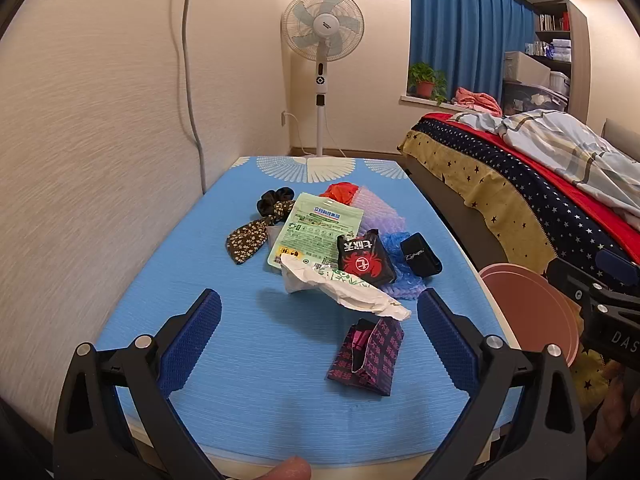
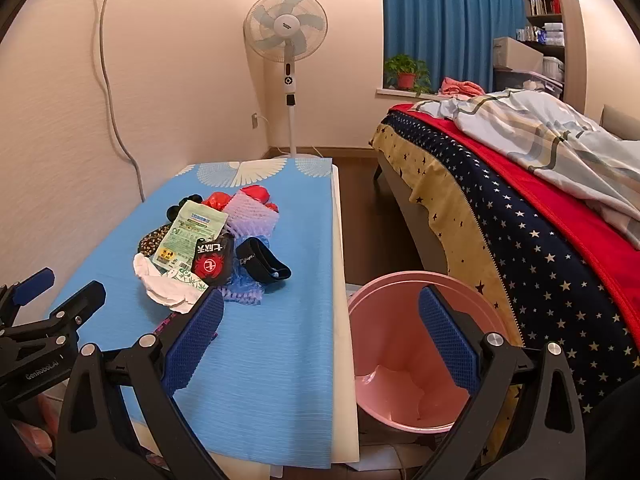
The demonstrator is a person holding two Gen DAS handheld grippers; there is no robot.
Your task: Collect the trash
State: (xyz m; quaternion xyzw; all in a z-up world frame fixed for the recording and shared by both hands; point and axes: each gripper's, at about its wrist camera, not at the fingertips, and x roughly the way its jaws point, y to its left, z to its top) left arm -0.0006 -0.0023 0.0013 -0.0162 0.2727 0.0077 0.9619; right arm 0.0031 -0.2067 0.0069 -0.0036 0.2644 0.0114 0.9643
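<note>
**Both grippers wide open over a littered blue tabletop**

The left gripper hangs above the near end of the tabletop, which is covered by a blue mat, and its jaws stand wide apart with nothing between the pads. The right gripper is likewise spread open and empty; it straddles the right edge of the tabletop, one finger over the mat and the other over a round pink plastic bin that stands on the floor between the tabletop and a bed with star-print covers.

The trash lies in a loose heap around the middle of the mat. Nearest the left gripper is a dark folded carton with pink lettering, lying apart from the rest. Just beyond it is a crumpled white paper wrapper, which touches a pale green printed pouch and a black packet with a red crab emblem. To the right of the packet a small black pouch rests on blue and lilac foam netting. At the heap's far side lies a red crumpled bag, and to its left a dark floral fabric hair tie.

A white standing fan stands against the far wall beside blue curtains.
</note>
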